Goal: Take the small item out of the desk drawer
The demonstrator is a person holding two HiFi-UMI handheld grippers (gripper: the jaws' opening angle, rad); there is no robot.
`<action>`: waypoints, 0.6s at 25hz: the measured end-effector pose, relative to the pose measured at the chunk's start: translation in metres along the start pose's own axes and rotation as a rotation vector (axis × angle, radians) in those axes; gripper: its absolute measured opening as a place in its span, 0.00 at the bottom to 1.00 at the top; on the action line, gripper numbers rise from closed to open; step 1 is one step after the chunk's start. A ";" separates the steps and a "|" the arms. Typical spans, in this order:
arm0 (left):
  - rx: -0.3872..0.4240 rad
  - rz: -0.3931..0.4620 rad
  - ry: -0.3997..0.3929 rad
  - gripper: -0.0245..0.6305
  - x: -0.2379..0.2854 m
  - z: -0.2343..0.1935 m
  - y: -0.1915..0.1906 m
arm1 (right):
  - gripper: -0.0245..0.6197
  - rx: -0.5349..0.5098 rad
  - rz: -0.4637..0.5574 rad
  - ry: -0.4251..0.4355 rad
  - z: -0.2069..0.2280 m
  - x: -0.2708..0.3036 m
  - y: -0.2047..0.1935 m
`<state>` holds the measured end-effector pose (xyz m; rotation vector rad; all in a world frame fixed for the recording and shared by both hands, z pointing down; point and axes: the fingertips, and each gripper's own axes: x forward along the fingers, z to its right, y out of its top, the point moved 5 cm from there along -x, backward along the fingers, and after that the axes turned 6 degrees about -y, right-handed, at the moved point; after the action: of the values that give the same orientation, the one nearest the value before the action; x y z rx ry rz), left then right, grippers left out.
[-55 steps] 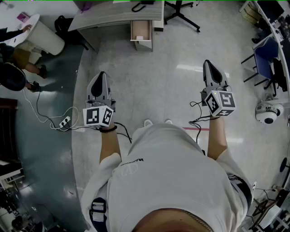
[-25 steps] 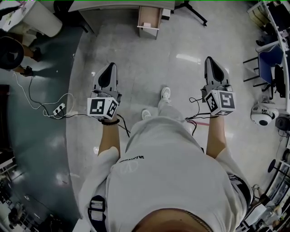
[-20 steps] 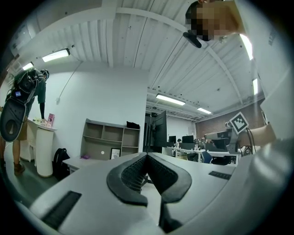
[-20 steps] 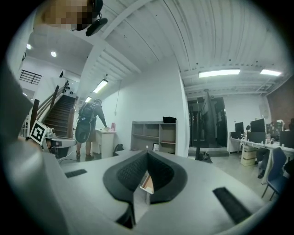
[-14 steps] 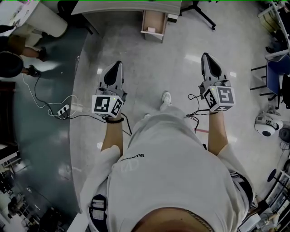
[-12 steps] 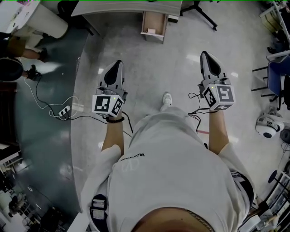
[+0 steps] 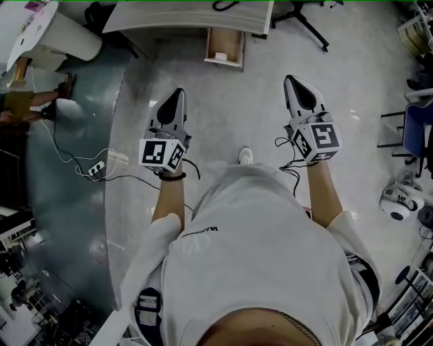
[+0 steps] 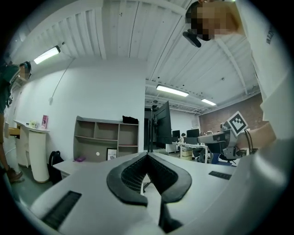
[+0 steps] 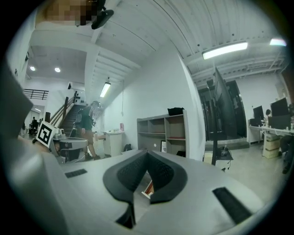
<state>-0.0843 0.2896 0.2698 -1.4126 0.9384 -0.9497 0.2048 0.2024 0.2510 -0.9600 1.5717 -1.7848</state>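
Right gripper (image 7: 291,82) has swung inward and ahead of the left since half a second back; desk has dropped slightly lower in the head view, so the walk-in continues. One shoe (image 7: 245,156) shows ahead of the torso, mid-step.

Left gripper (image 7: 177,94): jaws clenched together, nothing between them, pads meeting at the tip in its own view (image 8: 147,155). Right gripper in its own view (image 9: 147,155): same, jaws together and empty.

Bare floor between grippers and target. Power strip (image 7: 98,169) with its cable lies off to the left, clear of the path.

Drawer (image 7: 233,42) is already pulled out from under the desk (image 7: 183,17). Small pale item (image 7: 220,54) lies inside it, too small to identify.

Progress, my read: early. Drawer open, approach only. Left to do: close the gap, open one gripper, grip the item, lift it clear.
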 end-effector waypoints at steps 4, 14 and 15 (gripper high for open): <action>-0.001 -0.017 0.019 0.04 0.012 0.002 -0.002 | 0.04 0.015 -0.019 0.025 0.014 0.014 -0.008; -0.003 -0.042 0.013 0.04 0.038 -0.025 -0.010 | 0.04 0.037 -0.048 0.027 0.020 0.050 -0.024; -0.003 -0.040 0.005 0.04 0.045 -0.028 -0.012 | 0.04 0.035 -0.047 0.019 0.022 0.055 -0.025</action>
<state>-0.0945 0.2384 0.2841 -1.4372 0.9182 -0.9821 0.1915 0.1495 0.2844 -0.9740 1.5355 -1.8526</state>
